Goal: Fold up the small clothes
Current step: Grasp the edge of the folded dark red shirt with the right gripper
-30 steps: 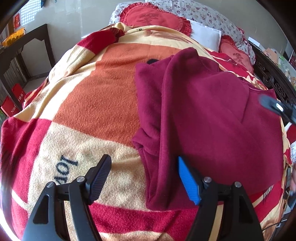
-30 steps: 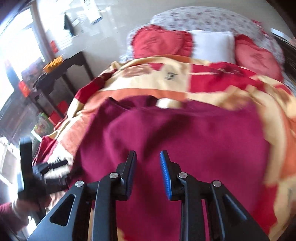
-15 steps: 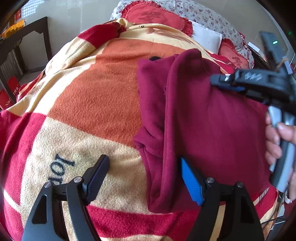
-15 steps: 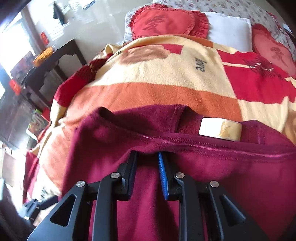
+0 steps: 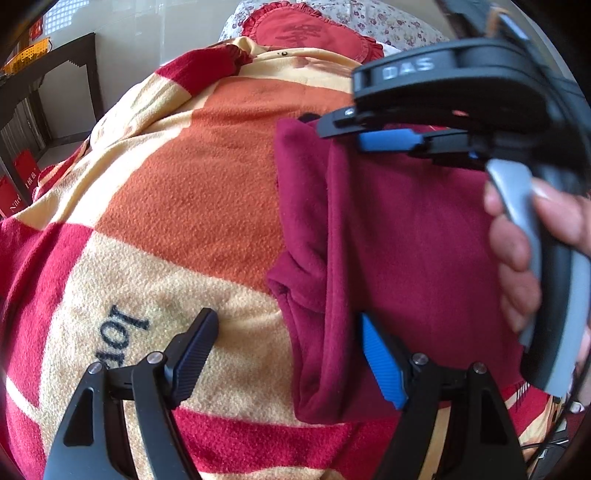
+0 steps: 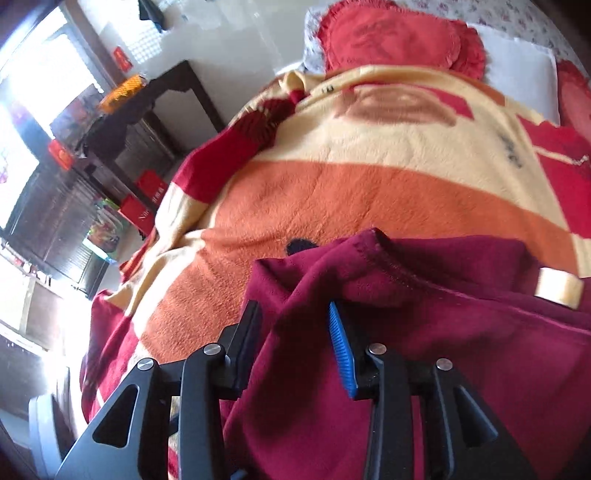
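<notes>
A dark red fleece top (image 5: 399, 229) lies partly folded on a checked orange, cream and red blanket (image 5: 192, 192). My left gripper (image 5: 288, 354) is open low over the top's near left corner, cloth between its jaws. My right gripper (image 6: 295, 332) is open at the top's far left corner by the collar, a fold of the top (image 6: 424, 332) between its jaws. It also shows in the left wrist view (image 5: 365, 129), over the far edge. A cream neck label (image 6: 557, 286) shows at right.
Red heart cushions (image 6: 399, 33) and a white pillow (image 6: 517, 70) lie at the bed head. A dark wooden table (image 6: 147, 99) with an orange basket stands left of the bed. Red boxes (image 6: 140, 210) stand on the floor beside it.
My right gripper has moved left along the collar to the top's far left corner and has opened wider. My left gripper has stayed open at the near corner.
</notes>
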The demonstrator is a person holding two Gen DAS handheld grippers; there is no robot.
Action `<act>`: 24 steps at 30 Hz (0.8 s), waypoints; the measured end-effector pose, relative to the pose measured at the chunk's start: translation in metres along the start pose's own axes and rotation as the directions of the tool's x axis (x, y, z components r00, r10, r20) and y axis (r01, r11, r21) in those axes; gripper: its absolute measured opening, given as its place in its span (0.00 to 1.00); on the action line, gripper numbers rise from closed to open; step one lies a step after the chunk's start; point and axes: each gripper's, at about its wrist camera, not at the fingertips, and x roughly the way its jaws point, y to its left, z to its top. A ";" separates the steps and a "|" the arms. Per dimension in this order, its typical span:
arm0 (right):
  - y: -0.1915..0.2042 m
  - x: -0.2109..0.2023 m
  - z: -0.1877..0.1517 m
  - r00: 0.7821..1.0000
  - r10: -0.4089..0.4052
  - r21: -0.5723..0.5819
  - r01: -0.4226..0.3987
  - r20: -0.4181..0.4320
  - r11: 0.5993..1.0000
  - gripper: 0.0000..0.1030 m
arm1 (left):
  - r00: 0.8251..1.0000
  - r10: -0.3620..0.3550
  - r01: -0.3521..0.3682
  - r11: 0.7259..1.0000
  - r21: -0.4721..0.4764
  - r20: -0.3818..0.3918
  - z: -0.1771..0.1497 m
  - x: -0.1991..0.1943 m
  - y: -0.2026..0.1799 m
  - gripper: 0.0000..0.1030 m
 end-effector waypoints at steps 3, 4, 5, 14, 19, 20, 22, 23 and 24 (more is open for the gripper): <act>-0.003 0.007 0.002 1.000 -0.010 0.013 0.010 0.009 1.000 0.07 | 1.000 -0.008 0.008 1.000 -0.006 -0.003 0.001 0.000 0.002 0.79; -0.003 0.006 0.004 1.000 -0.023 0.015 0.022 0.020 1.000 0.00 | 1.000 -0.010 0.010 1.000 -0.006 -0.004 0.001 0.000 0.002 0.79; -0.003 0.003 0.005 0.998 -0.049 0.015 0.048 0.039 0.999 0.00 | 1.000 -0.013 0.013 1.000 -0.008 -0.004 0.001 0.000 0.003 0.79; 0.004 0.016 0.008 0.998 -0.042 -0.020 0.043 0.043 0.999 0.00 | 1.000 -0.018 0.018 1.000 -0.014 0.000 0.000 0.000 0.005 0.79; -0.002 0.010 0.007 0.999 0.002 -0.014 -0.002 0.037 1.000 0.00 | 1.000 -0.014 0.014 1.000 -0.010 0.000 -0.001 0.000 0.004 0.79; -0.003 0.004 0.006 0.999 0.028 -0.006 -0.027 0.033 1.000 0.04 | 1.000 -0.013 0.013 1.000 -0.010 0.000 -0.001 0.001 0.004 0.79; -0.006 -0.009 0.003 0.998 0.047 0.009 -0.047 0.034 0.999 0.14 | 1.000 -0.011 0.011 1.000 -0.013 0.000 -0.001 0.001 0.003 0.79; -0.008 -0.016 0.002 0.998 0.039 0.012 -0.040 0.042 0.999 0.14 | 1.000 -0.010 0.010 1.000 -0.016 0.000 -0.001 0.001 0.003 0.79; -0.009 -0.021 0.000 0.998 0.035 0.012 -0.036 0.052 0.999 0.14 | 1.000 -0.010 0.010 1.000 -0.018 0.001 -0.001 0.001 0.003 0.79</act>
